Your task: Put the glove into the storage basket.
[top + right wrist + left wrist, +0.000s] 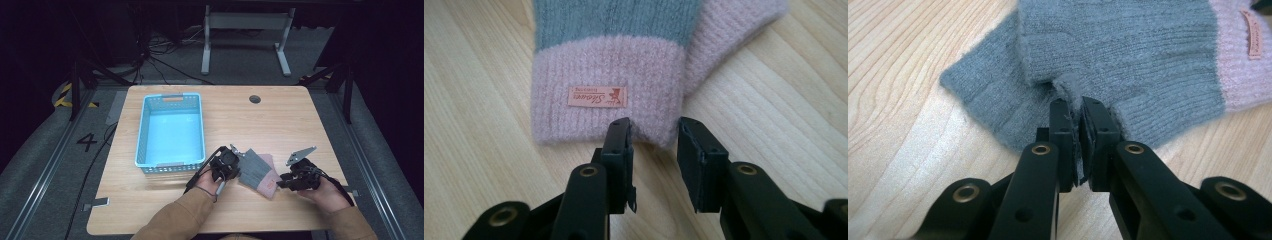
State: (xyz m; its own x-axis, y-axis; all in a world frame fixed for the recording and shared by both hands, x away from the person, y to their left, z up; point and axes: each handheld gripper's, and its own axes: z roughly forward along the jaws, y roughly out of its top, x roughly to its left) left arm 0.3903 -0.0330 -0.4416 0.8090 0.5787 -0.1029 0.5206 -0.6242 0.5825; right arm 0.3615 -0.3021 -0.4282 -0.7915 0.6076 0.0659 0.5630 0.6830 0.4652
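The glove (pixel 1128 65) is pinched at its grey edge by the left gripper (pixel 1082 112). The right gripper (pixel 654 132) is held half open at the pink cuff, over the wooden table (pixel 280 115).

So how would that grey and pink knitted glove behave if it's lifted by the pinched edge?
Probably floppy: the glove is soft ribbed knit, already bunched where the left gripper pinches it. Likely light, so it should drape rather than slide. The fuzzy surface suggests good grip; the pink cuff may trail.
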